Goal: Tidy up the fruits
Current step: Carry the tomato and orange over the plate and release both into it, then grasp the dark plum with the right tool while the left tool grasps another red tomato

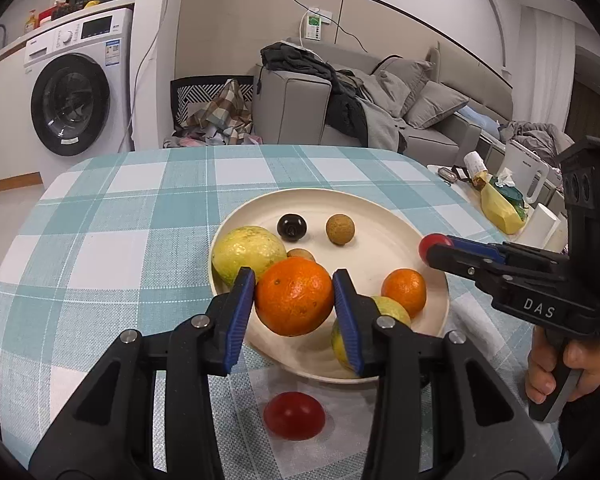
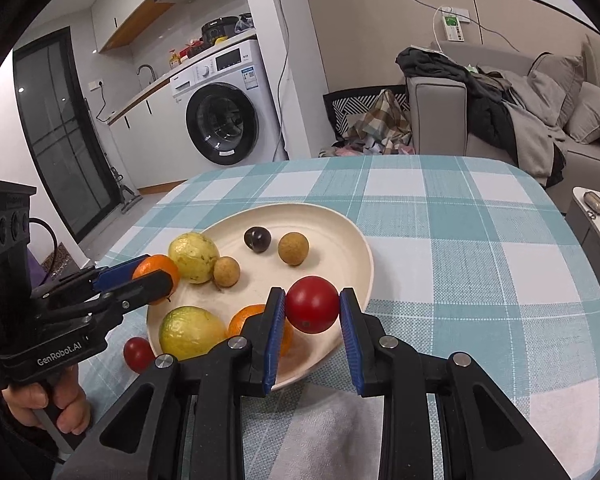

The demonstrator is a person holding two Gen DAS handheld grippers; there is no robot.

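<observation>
Two fruits carried: an orange [image 1: 294,298] and a red tomato [image 2: 313,310], both above the cream plate [image 1: 380,216].
Left gripper [image 1: 294,300]: pads clamped on the orange.
Right gripper [image 2: 312,312]: pinching the tomato at the plate's near rim.
Doing it well: lower each into a bare gap, clear of the guavas [image 1: 249,254], before letting go.
Leftover: another tomato [image 1: 294,415] lies on the checked cloth [image 1: 120,216].

We see second green fruit [image 1: 392,308] half hidden behind left gripper's [image 1: 294,296] finger; brown fruit [image 1: 301,255], twelve o'clock of big orange [image 1: 294,298], mostly covered.
</observation>
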